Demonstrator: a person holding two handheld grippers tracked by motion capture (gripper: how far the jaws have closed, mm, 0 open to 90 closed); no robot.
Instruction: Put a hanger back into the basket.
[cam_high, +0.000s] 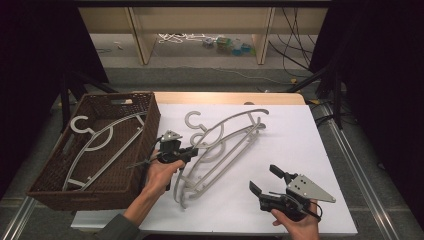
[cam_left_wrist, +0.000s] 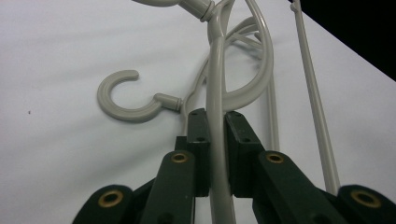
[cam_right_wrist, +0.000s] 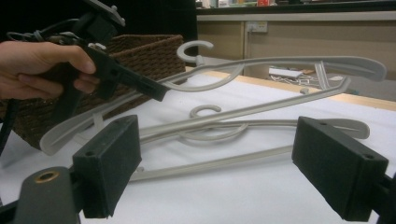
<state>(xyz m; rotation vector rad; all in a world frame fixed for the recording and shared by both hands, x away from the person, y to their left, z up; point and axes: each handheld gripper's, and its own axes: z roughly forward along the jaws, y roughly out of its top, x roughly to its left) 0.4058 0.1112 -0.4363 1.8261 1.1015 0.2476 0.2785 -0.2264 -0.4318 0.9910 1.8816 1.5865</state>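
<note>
A grey plastic hanger (cam_high: 231, 119) is tilted up off the white table, and my left gripper (cam_high: 191, 152) is shut on its curved arm near the hook. In the left gripper view the two pads press on that arm (cam_left_wrist: 215, 93) from both sides. A second grey hanger (cam_high: 220, 160) lies flat beneath it, with its hook (cam_left_wrist: 123, 100) resting on the sheet. My right gripper (cam_high: 265, 180) is low at the front right with its jaws wide open and nothing between its pads (cam_right_wrist: 109, 163). From there I see the raised hanger (cam_right_wrist: 280, 63) and the left gripper (cam_right_wrist: 152, 91).
A brown wicker basket (cam_high: 150, 125) stands at the table's left edge with another grey hanger (cam_high: 100, 145) lying in it. The white sheet (cam_high: 300, 150) covers the tabletop. Wooden furniture legs and cables sit on the floor beyond the far edge.
</note>
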